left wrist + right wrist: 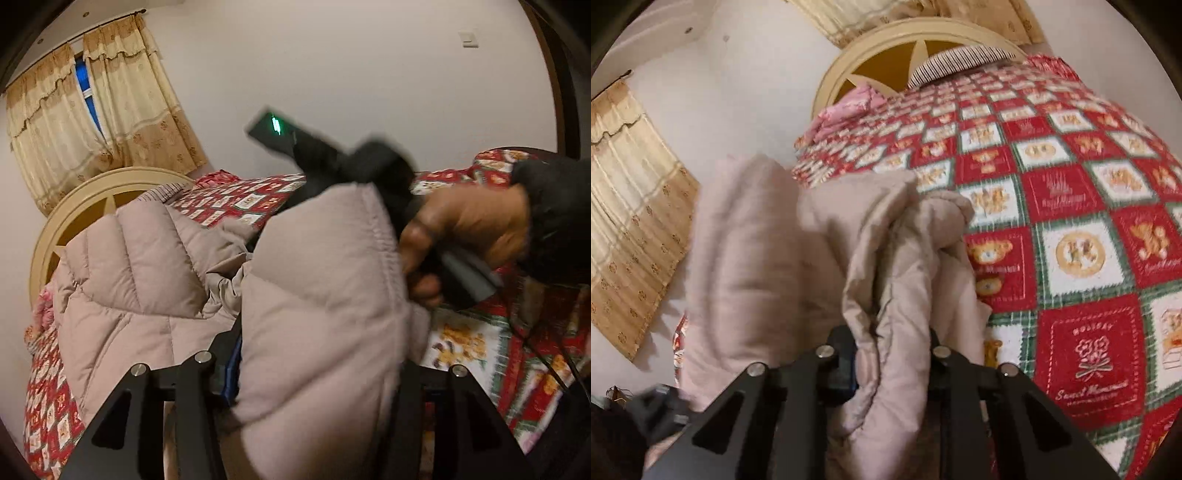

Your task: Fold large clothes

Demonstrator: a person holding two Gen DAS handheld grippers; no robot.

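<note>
The bed [1071,206] fills most of both views, covered by a red, green and white patchwork quilt [1086,354] printed with bears and flowers. At its far end stands a rounded cream headboard [886,48] with a star cut into it, and a striped pillow [960,61] and a pink cloth [849,107] lie against it. Beige patterned curtains [110,110] hang on the white wall [332,74], with a light switch [468,40] farther along it.

The padded jacket [140,266], pale pinkish beige and quilted, lies bunched along the edge of the bed near the camera side, with part of it lifted off the quilt. In the left wrist view one thick padded fold rises straight up between the fingers of the left gripper [314,373], which is clenched on it; the fold bulges wide above the grip and hides the fingertips. In the right wrist view the right gripper [890,354] is likewise clamped on a crumpled, seamed edge of the jacket, the cloth spilling down between the two black fingers.

In the left wrist view the person's right hand [465,236], in a dark sleeve, grips the handle of the right gripper just beside the raised fold; the tool is blurred, and a small green light [275,125] shows on its body.
</note>
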